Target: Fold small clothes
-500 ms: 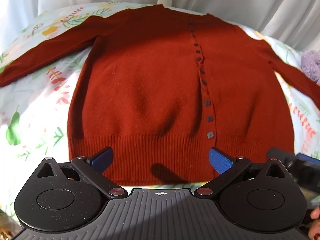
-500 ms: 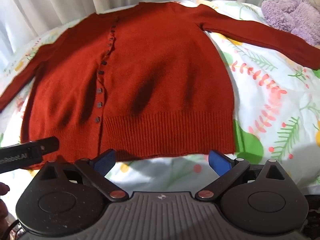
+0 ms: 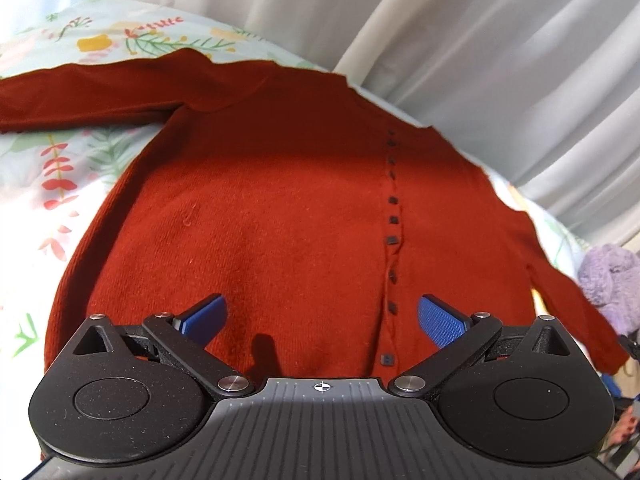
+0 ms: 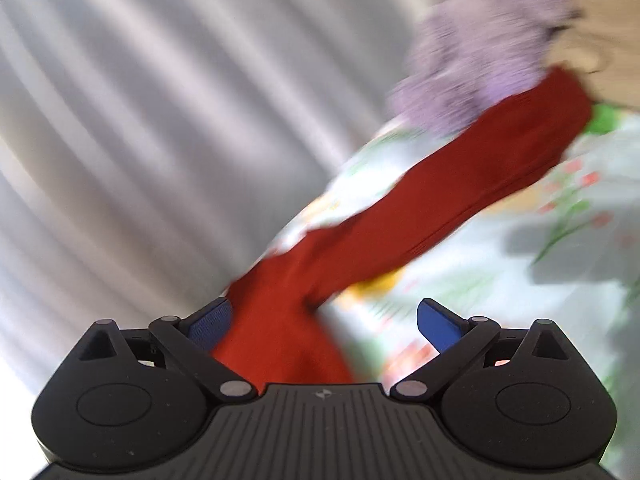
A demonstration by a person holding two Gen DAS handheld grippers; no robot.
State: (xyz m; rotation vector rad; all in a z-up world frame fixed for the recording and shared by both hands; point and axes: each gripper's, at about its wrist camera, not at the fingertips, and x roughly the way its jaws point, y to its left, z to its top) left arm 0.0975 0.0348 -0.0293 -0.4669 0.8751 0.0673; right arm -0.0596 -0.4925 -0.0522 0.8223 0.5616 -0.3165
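A rust-red buttoned cardigan (image 3: 280,216) lies flat, front up, on a floral bedsheet (image 3: 60,168), with its sleeves spread to both sides. My left gripper (image 3: 320,316) is open and empty, low over the lower body of the cardigan, left of the button row (image 3: 392,220). My right gripper (image 4: 324,320) is open and empty over the shoulder end of the cardigan's right sleeve (image 4: 460,184), which runs up and right to its cuff. The right wrist view is blurred by motion.
White curtains (image 3: 440,40) hang behind the bed; they also show in the right wrist view (image 4: 140,120). A purple plush toy (image 4: 480,48) lies by the right sleeve's cuff and shows at the right edge of the left wrist view (image 3: 608,276).
Both grippers moved forward over the cardigan from its hem. The right gripper swung right toward the right sleeve. Both stay open.
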